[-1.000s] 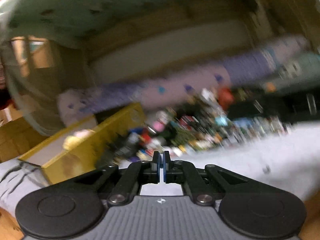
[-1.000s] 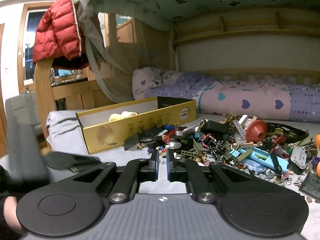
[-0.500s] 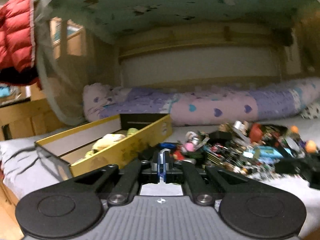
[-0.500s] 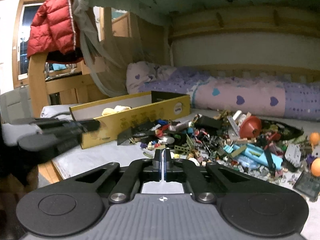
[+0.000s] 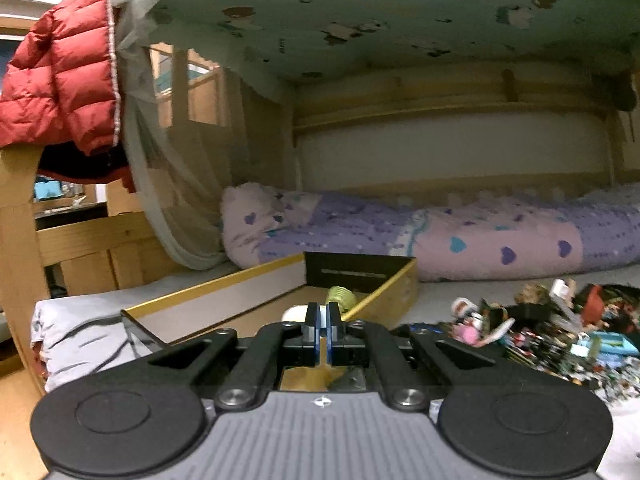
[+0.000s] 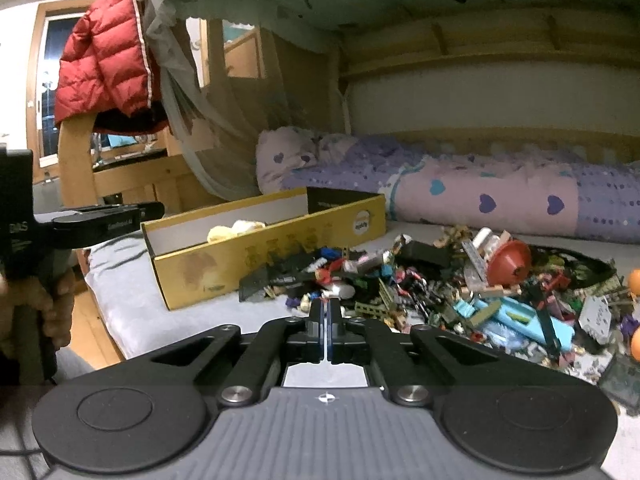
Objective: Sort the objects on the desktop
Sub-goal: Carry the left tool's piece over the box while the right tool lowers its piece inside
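A heap of small toys and bricks (image 6: pixel 460 292) lies on the grey bed sheet, also at the right of the left wrist view (image 5: pixel 552 336). A long yellow cardboard box (image 6: pixel 256 256) stands left of the heap and holds a few pale yellow items (image 6: pixel 236 229). My left gripper (image 5: pixel 322 320) is shut and empty, over the near end of the box (image 5: pixel 248 280). My right gripper (image 6: pixel 327 316) is shut and empty, above the sheet just short of the heap. The left gripper's body (image 6: pixel 80 220) shows at the left of the right wrist view.
A rolled purple and pink quilt (image 6: pixel 480 196) lies behind the heap along the wall. A red cone toy (image 6: pixel 508 262) and orange balls (image 6: pixel 634 280) sit in the heap. A wooden bed frame (image 6: pixel 76 160) with a red jacket (image 6: pixel 104 64) stands left.
My left gripper swung left and steadied, now facing the yellow box. My right gripper's jaws closed from a small gap and it moved slightly nearer the heap.
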`<state>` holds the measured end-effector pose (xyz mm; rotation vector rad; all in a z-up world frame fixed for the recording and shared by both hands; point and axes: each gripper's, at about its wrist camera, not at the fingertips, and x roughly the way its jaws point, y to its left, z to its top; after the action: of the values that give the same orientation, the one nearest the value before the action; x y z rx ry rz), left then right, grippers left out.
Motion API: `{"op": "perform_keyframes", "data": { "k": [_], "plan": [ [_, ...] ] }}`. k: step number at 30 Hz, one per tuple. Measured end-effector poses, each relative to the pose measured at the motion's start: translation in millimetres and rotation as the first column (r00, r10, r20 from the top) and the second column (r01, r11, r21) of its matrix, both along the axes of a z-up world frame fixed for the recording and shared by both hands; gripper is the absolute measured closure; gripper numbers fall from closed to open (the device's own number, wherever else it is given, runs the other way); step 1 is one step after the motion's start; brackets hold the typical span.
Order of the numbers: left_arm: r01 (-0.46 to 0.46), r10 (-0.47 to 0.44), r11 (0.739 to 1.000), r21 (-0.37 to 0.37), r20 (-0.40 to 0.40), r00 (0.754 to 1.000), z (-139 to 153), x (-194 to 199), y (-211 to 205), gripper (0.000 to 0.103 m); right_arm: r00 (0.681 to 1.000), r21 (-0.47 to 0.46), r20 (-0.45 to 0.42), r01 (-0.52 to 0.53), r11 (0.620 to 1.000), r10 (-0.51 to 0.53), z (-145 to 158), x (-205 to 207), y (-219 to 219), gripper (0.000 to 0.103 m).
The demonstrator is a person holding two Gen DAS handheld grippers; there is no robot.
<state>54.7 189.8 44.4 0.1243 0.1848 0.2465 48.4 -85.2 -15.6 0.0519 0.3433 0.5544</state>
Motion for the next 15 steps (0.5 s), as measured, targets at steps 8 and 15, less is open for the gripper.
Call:
{"op": "perform_keyframes", "data": {
  "k": [8,15],
  "plan": [
    [-0.061,0.061,0.998,-0.009,0.018,0.998,11,7,27,0.101,0.999,0.004,0.006,-0.051,0.999,0.051,11,14,23,0.099],
    [-0.108,0.108,0.993,-0.043,0.001,0.994,14,13,54,0.101,0.992,0.013,0.007,-0.127,0.992,0.127,21,29,52,0.099]
  ]
}}
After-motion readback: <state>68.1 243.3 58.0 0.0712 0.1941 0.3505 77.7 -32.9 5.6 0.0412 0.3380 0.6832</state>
